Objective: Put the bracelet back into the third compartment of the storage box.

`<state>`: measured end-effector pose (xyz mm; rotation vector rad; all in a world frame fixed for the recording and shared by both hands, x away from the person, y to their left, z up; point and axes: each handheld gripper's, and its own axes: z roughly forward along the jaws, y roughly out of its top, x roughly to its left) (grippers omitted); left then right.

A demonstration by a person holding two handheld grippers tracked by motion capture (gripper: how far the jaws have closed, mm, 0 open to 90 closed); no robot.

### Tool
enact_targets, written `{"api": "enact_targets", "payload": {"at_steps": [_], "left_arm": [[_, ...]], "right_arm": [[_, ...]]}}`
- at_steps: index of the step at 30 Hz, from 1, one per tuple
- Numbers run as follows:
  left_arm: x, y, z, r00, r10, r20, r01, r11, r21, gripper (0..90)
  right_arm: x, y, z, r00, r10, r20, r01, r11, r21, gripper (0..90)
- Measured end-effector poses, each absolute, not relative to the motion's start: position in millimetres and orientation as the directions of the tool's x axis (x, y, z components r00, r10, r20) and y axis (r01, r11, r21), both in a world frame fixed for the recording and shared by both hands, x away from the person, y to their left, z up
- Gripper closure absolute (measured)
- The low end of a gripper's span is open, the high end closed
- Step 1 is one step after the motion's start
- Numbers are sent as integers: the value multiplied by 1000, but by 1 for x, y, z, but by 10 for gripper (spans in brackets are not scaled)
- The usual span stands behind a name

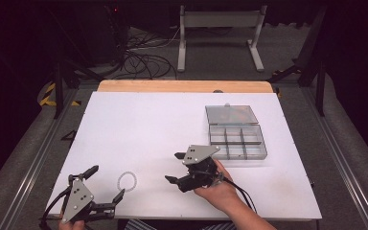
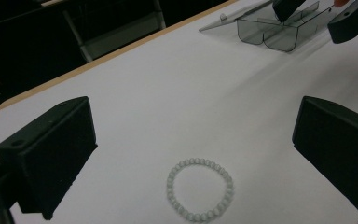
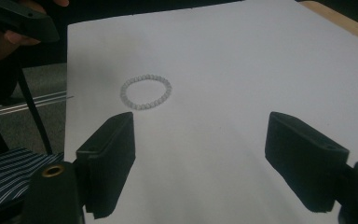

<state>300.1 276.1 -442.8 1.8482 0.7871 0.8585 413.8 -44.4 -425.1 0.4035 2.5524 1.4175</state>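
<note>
A person works two hand-held grippers over a white table (image 1: pixel 148 124), with a pale bead bracelet (image 1: pixel 127 181) lying flat on it in the lower left of the high view. The left gripper (image 1: pixel 106 184), at the bottom left corner of that frame, has its jaws spread wide with nothing between them; the bracelet lies just beyond its tips, apart from both. In the left gripper view the bracelet (image 2: pixel 200 196) sits at the bottom centre of the frame, between the two black jaws and touching neither.

The right gripper (image 1: pixel 176 167), held in a hand (image 1: pixel 220 189) at the lower centre of the high view, points toward the left of the frame. Its jaws stand apart and empty, and the bracelet lies near them but clear of the tips. In the right gripper view the bracelet (image 3: pixel 146 92) appears in the upper left, ahead of the jaws.

A clear plastic box with compartments (image 1: pixel 237 141) rests at the right of the high view, its lid (image 1: pixel 231 114) lying open behind it, well apart from the bracelet.
</note>
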Motion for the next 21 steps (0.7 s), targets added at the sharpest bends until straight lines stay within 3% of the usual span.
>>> {"api": "enact_targets", "payload": {"at_steps": [21], "left_arm": [[300,278,-443,553,805,213,166,-357,919,2]], "right_arm": [[423,5,-447,-955,296,18,173,505,846,360]]}}
